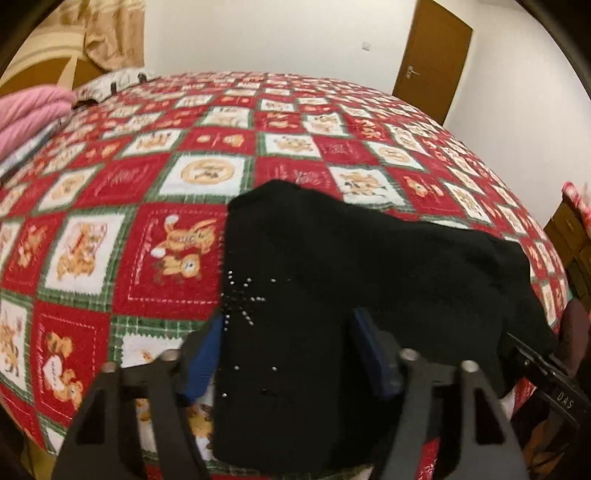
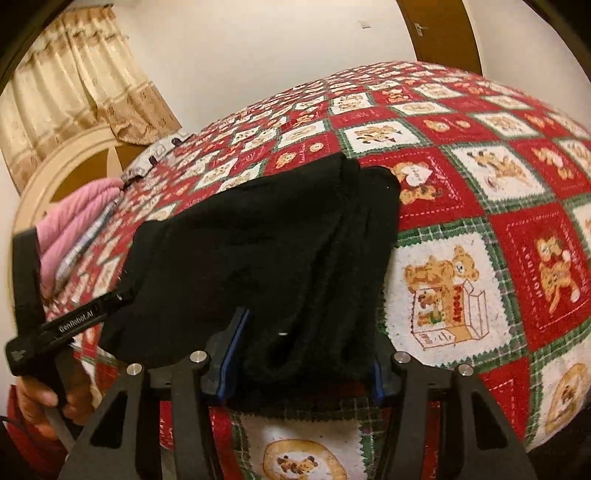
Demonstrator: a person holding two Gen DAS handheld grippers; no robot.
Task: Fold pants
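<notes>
Two grippers hold the black pants (image 1: 369, 254) at once, each with its fingers spread wide and the fabric bunched between them. On the left gripper (image 1: 288, 354), the blue-padded fingers (image 1: 201, 365) sit on either side of a thick fold that carries a small pattern of shiny studs; the cloth fills the gap, and the pads appear to press against it, though the dark fabric hides the contact. On the right gripper (image 2: 299, 354), the blue pad of one finger (image 2: 232, 350) lies against the side of a gathered, creased bundle of the same pants (image 2: 280, 236), which also fills the space between its fingers. From the right wrist view the left gripper (image 2: 74, 317) shows at the left edge, gripped by a bare hand (image 2: 40, 402), with its tip at the far edge of the garment.

Most of the pants lie draped on the near part of the bed, lifted slightly at the gripped edge. A quilted bedspread (image 1: 147, 155) covers the bed, in red and white squares with green plaid borders and teddy-bear prints. Folded pink bedding (image 1: 33, 114) rests near the headboard side. Behind stand a white wall (image 1: 277, 33), a brown wooden door (image 1: 432, 55) with a metal handle, beige curtains (image 2: 74, 88), and a wooden cabinet (image 1: 569, 240) at the right.
</notes>
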